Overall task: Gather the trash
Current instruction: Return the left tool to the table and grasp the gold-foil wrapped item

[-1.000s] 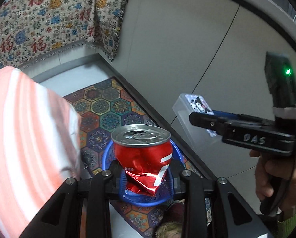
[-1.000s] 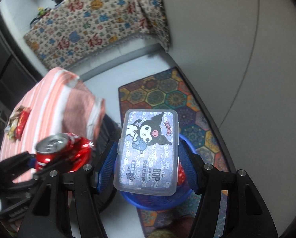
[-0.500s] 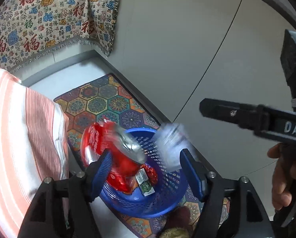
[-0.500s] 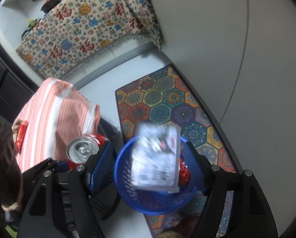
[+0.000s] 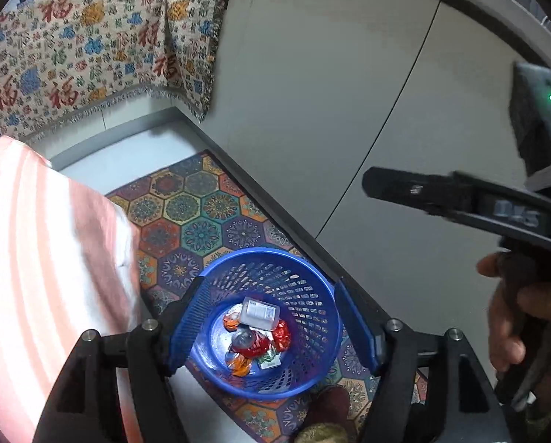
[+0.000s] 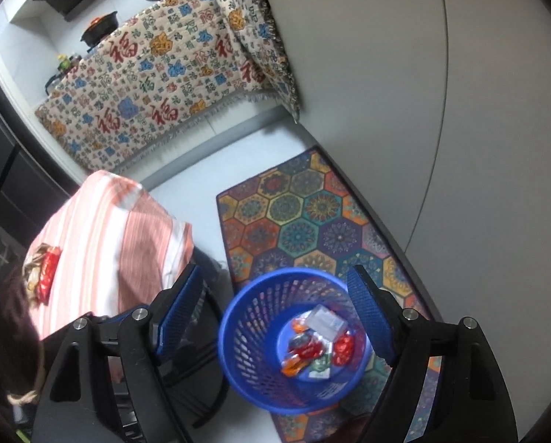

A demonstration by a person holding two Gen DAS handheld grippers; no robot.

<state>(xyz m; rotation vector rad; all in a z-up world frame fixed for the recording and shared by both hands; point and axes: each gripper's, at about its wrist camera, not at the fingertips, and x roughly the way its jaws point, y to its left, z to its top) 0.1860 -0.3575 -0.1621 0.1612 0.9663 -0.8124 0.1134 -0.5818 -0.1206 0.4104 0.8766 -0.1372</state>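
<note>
A blue mesh trash basket [image 5: 314,291] stands on the patterned rug and also shows in the right wrist view [image 6: 238,336]. Inside lie a crushed red can [image 5: 251,345], a clear plastic case [image 5: 258,312] and several wrappers; the can [image 6: 305,349] and the case [image 6: 327,323] show in the right wrist view too. My left gripper [image 5: 271,321] is open and empty above the basket. My right gripper [image 6: 275,317] is open and empty above it; it appears in the left wrist view as a black tool [image 5: 460,195] at the right.
A table with an orange striped cloth [image 6: 102,243] stands left of the basket, with red snack wrappers [image 6: 42,273] on it. A colourful hexagon rug [image 6: 305,217] covers the floor by a grey wall [image 5: 330,92]. A patterned cloth [image 6: 164,85] drapes a counter behind.
Both grippers opened. The red can dropped from the left gripper and the plastic case from the right gripper; both now lie in the blue basket.
</note>
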